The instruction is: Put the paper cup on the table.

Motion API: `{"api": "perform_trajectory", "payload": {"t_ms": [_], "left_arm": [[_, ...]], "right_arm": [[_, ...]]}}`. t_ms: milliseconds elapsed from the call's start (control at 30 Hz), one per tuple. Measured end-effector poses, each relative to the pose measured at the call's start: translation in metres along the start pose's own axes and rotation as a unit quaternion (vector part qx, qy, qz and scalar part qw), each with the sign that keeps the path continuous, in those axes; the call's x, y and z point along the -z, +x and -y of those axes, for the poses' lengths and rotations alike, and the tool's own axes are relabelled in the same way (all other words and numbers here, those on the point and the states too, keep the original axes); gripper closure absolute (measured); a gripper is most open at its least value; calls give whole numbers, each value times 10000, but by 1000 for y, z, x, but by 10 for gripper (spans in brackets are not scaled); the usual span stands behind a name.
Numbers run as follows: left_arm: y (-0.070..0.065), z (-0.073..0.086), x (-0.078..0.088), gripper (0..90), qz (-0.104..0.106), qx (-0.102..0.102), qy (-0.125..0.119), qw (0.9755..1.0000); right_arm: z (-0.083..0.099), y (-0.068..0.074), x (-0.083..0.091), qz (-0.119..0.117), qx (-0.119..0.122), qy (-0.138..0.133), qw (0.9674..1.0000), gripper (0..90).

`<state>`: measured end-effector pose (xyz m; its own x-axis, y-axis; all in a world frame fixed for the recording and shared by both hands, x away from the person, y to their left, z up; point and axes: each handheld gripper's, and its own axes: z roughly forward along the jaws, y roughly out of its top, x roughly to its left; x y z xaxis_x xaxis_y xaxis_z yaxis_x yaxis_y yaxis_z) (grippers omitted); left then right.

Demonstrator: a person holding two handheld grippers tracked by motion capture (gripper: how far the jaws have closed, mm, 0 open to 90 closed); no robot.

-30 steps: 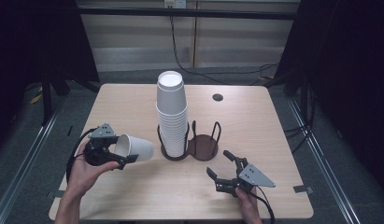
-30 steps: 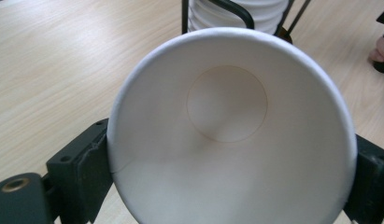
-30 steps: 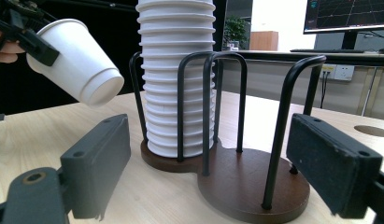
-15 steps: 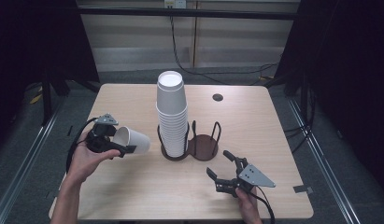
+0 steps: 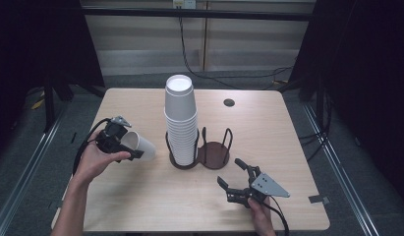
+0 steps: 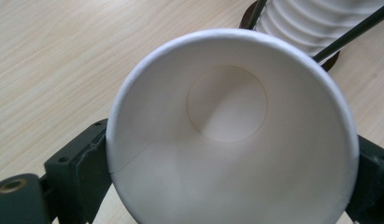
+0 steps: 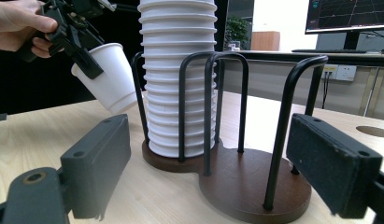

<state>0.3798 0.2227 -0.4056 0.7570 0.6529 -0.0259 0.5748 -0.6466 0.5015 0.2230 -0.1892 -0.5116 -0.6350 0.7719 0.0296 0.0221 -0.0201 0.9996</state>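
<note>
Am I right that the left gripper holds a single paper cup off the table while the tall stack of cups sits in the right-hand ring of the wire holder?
Not quite: the stack of cups sits in the left ring of the wire holder, and the right ring is empty, as the high view shows. The rest holds: the left gripper grips a single paper cup off the table.

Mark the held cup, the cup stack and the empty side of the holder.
cup [image 5: 142, 144]: high view, on its side wall, past the left tool's jaws.
cup stack [image 5: 180, 118]: high view, mid-height on the stack's wall.
holder [image 5: 214, 152]: high view, on the bare brown base of the empty side.
</note>
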Motion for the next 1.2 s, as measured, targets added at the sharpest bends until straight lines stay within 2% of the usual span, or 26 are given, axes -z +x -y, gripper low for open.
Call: {"api": "perform_trajectory", "payload": {"t_ms": [67,167,300,367,433,533,567,600,733,833,867,967,1033,1200], "left_arm": [[-2,-4,0,74,-130,-86,140,9998],[-4,-9,-2,74,-42,-146,214,9997],[-4,-12,-10,72,-47,-121,349,9993],[-4,-13,-14,72,-200,-71,481,9986],[-3,-13,-17,71,-226,-37,546,9982],[-3,-14,-21,69,-277,-40,633,9976],[-4,-15,-22,66,-270,-123,706,9971],[-5,-16,-23,56,-289,-268,689,9968],[-7,-19,-25,52,-281,-281,699,9968],[-7,-21,-26,43,-294,-423,779,9956],[-8,-21,-27,41,-311,-347,746,9961],[-9,-22,-32,37,-267,-441,813,9954],[-10,-21,-36,33,-322,-488,790,9952],[-11,-19,-46,48,-126,-391,754,9963]], "right_arm": [[0,0,0,0,-1,0,10000,131],[0,0,0,-2,0,0,10000,131],[0,0,0,-2,1,0,10000,131],[0,0,0,-4,9,-4,10000,131],[0,0,0,-6,4,1,10000,131],[0,0,0,-2,0,0,10000,131],[0,0,0,-1,0,0,10000,131],[0,0,0,-1,-1,0,10000,131],[0,0,0,-1,0,0,10000,131],[0,0,0,0,0,0,10000,131],[0,0,0,-1,0,1,10000,131],[0,0,0,-1,0,-1,10000,131],[0,0,0,-1,8,-3,10000,131],[0,0,0,-2,7,-2,10000,131]]}}
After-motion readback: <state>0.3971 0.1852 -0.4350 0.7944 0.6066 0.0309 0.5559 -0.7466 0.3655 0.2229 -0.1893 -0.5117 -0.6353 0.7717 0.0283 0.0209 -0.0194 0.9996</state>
